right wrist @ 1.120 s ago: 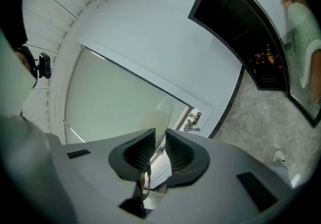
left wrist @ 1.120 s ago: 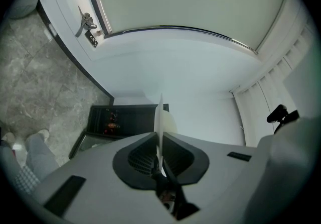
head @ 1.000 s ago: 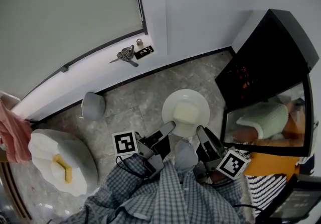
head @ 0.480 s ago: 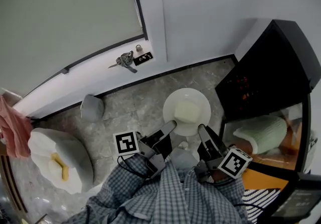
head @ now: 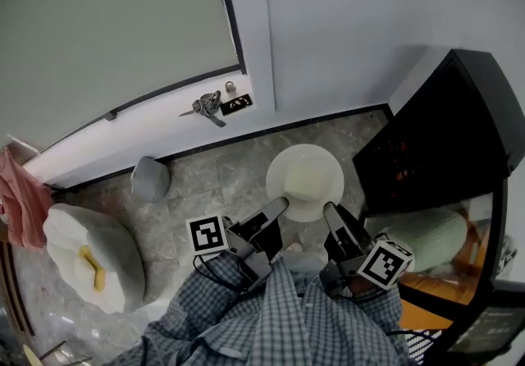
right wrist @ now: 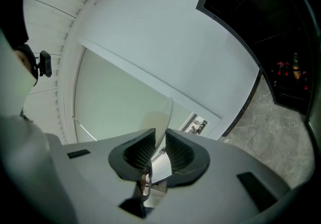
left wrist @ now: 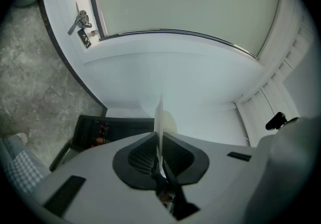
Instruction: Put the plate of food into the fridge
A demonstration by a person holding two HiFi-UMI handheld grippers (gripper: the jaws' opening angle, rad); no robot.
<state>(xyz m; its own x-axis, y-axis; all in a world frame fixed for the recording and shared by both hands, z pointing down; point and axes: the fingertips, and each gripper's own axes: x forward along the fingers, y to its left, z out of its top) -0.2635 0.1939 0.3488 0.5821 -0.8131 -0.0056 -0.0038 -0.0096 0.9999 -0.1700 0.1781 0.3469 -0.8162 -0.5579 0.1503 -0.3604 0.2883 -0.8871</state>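
— What is seen in the head view?
— A plate (head: 304, 184) with a pale block of food (head: 305, 181) is held over the stone floor (head: 221, 171). Its near rim is gripped by the left gripper (head: 276, 208) and the right gripper (head: 330, 211), one at each side. The fridge (head: 447, 122) stands just to the right, with its door (head: 447, 249) swung open. Nothing is seen between plate and fridge. A grey slipper (head: 150, 178) and a white cushion (head: 86, 253) lie well to the left. Keys (head: 205, 104) hang in a door lock beyond.

— And in the left gripper view?
— The jaws are closed on the plate's rim, seen edge-on. The fridge's dark inside is seen low at the left.

— And in the right gripper view?
— The jaws are likewise clamped on the rim. The fridge fills the upper right corner.
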